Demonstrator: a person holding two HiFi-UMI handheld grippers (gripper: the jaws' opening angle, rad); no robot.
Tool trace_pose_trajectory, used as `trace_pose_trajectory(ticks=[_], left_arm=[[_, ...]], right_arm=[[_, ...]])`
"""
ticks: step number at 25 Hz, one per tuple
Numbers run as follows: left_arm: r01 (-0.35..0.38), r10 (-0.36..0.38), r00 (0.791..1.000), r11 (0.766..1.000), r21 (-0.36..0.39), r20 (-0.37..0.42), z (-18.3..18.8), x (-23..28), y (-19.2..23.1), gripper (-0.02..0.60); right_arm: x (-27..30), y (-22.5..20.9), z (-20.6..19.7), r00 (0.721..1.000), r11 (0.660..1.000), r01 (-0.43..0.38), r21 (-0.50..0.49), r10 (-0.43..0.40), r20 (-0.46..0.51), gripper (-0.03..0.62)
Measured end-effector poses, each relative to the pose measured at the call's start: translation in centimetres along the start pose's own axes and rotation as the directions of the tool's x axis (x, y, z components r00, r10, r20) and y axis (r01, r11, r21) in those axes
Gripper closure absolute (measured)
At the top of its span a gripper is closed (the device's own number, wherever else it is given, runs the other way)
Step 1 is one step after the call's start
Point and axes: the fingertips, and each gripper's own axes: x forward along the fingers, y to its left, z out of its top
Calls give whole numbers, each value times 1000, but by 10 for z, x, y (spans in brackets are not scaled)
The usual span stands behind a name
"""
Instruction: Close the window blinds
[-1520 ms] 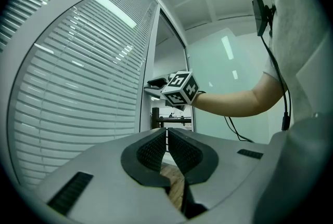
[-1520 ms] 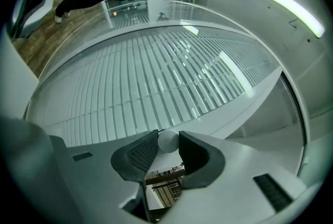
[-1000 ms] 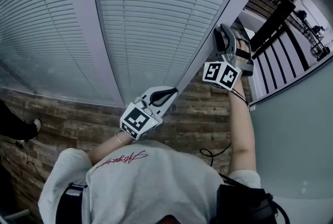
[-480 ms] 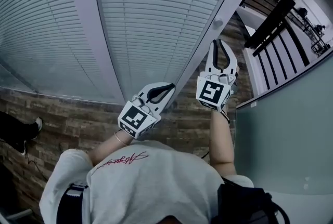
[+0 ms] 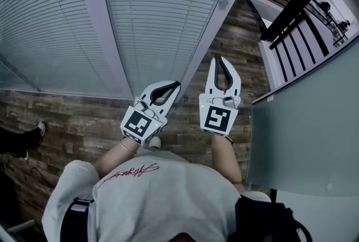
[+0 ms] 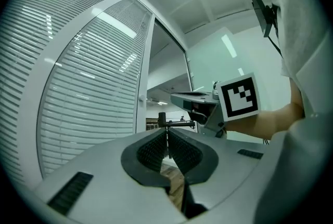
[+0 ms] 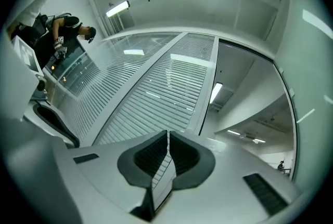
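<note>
Right tool [image 5: 219, 59] is no longer up at the window frame [image 5: 210, 39] beside the small knob [image 5: 224, 3]; it sits drawn back toward the person, near and roughly level with the left tool [image 5: 176, 84]. Its jaws have just been closing and meet on nothing. Left tool jaws are also together, empty. The blinds [image 5: 162, 16] hang at the far side, left of the frame, slats lying flat and overlapped. Judged: slat adjustment looks finished, with both hands coming away from the window.
</note>
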Motion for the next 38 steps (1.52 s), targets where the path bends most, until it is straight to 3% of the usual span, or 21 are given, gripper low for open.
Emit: trace_pose_trajectory(ticks=[5,13,18,23,28,33,38], left_arm=[[-50,50,999,999,3,9,15,-27,-31,561],[-137,137,991,990,14,10,34,-74,-63,561],[-143,143,990,989,31,13,36,-94,-85,561],[-151,151,988,988,21,-14,46,-99,-86,561],[-150,149,989,989,8,19,57,-104,-82,561],[-158,161,986,986,-54,50,51,-106,-84,561],[-162,163,986,985,-59,27,36,-106,-91,561]], right_arm=[[-53,10,9,998,998,-56,17,57,-34,574],[-109,23,35,993,987,-118,112,118,7,576],[-141,37,32,989,968,-139,209,145,-12,577],[-152,38,31,990,966,-127,224,136,-26,577],[-159,47,30,989,959,-139,247,149,-20,576],[-165,54,23,982,953,-175,247,188,-30,577],[-170,49,18,981,955,-171,242,187,-45,577]])
